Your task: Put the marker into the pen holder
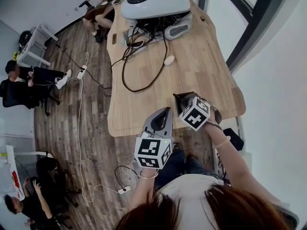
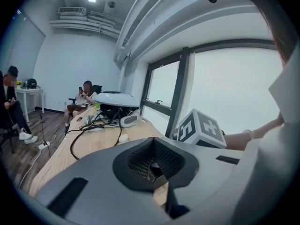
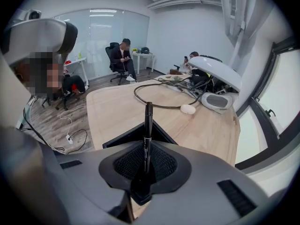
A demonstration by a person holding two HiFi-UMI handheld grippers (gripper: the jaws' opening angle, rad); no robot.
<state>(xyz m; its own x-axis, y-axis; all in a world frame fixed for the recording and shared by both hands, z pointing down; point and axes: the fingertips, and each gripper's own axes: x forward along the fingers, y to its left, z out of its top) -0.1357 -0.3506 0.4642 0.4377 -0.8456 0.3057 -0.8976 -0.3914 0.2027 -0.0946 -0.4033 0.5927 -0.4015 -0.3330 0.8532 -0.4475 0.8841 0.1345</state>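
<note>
A thin black marker (image 3: 148, 125) stands upright between the jaws of my right gripper (image 3: 145, 170), which is shut on its lower end. Just beyond those jaws a black angular rim (image 3: 121, 138) shows, apparently the pen holder, and the marker's tip rises above it. In the head view the right gripper (image 1: 179, 97) hovers over the near edge of the wooden table (image 1: 206, 71) and hides the holder. My left gripper (image 1: 165, 111) is held just left of it, off the table's edge. Its jaws (image 2: 157, 167) look closed with nothing in them.
At the table's far end sits a large white device (image 1: 153, 1) over a tangle of black cables (image 1: 139, 56), with a white mouse (image 1: 169, 60) nearby. Several people sit on chairs to the left (image 1: 29, 78). Windows run along the right side.
</note>
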